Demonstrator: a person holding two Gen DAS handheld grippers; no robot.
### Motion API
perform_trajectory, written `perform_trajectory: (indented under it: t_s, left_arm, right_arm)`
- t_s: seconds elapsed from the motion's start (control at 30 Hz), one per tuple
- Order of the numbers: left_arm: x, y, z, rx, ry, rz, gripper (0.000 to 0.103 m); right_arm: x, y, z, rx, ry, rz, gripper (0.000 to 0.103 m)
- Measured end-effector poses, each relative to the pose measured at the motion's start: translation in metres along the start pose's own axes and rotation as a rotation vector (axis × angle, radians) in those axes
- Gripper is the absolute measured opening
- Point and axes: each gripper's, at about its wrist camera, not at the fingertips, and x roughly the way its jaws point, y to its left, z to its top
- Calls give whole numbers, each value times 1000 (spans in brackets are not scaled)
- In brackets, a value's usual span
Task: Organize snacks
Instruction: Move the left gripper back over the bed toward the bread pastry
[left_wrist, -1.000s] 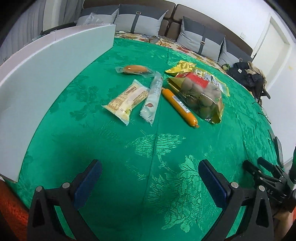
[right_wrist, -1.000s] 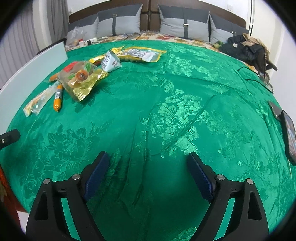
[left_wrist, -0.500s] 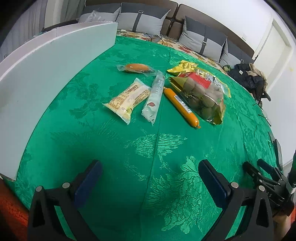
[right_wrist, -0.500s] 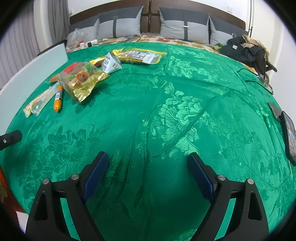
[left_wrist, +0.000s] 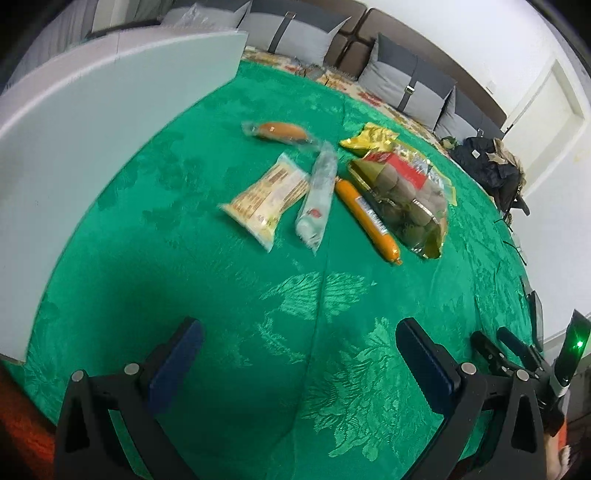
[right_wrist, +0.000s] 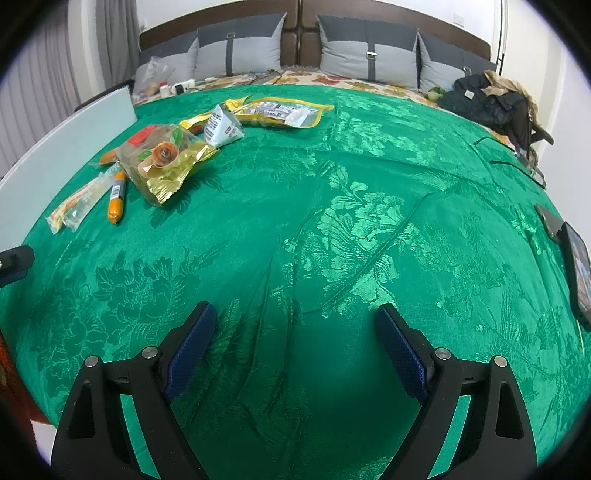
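Snacks lie on a green patterned tablecloth (left_wrist: 258, 295). In the left wrist view: a wrapped bun (left_wrist: 280, 132), a yellow cracker pack (left_wrist: 267, 197), a clear tube pack (left_wrist: 318, 192), an orange sausage (left_wrist: 367, 218), a gold bag of round snacks (left_wrist: 404, 199) and a yellow packet (left_wrist: 369, 137). My left gripper (left_wrist: 299, 358) is open and empty, well short of them. My right gripper (right_wrist: 293, 339) is open and empty over bare cloth; the gold bag (right_wrist: 166, 162), sausage (right_wrist: 117, 199), a white packet (right_wrist: 221, 127) and a flat yellow pouch (right_wrist: 280, 110) lie far to its left.
A white board (left_wrist: 92, 122) stands along the table's left edge. Phones (right_wrist: 576, 266) lie at the right edge. A sofa with grey cushions (right_wrist: 369, 51) and a dark bag (right_wrist: 487, 99) are behind the table. The right gripper's body (left_wrist: 517, 354) shows at the left view's lower right.
My left gripper has moved forward and a little left toward the snacks, which sit lower and larger in view. The right gripper has barely moved.
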Motion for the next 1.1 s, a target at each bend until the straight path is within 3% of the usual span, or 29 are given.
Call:
perform_trajectory:
  t_s: [0.13, 0.23, 0.37, 0.53, 0.63, 0.7, 0.93, 1.1]
  left_arm:
    - [7, -5, 9, 60, 24, 31, 103]
    - [9, -7, 30, 110, 32, 103, 102]
    - [10, -9, 64, 168, 34, 135, 102]
    - [34, -7, 91, 222, 91, 185, 94]
    - [50, 2, 94, 194, 134, 175, 90]
    - [51, 6, 93, 181, 115, 147, 90]
    - [53, 19, 96, 113, 114, 167, 89]
    - [55, 13, 88, 184, 97, 200, 89]
  right_arm:
    - [0, 0, 0, -3, 1, 2, 91]
    - [0, 0, 1, -2, 1, 2, 91]
    - [0, 0, 1, -3, 0, 1, 91]
    - [0, 0, 1, -2, -2, 1, 91]
    - [0, 0, 1, -3, -3, 1, 91]
    - [0, 0, 1, -3, -3, 1, 91]
    - [0, 0, 1, -3, -2, 0, 91]
    - [0, 0, 1, -3, -3, 0, 91]
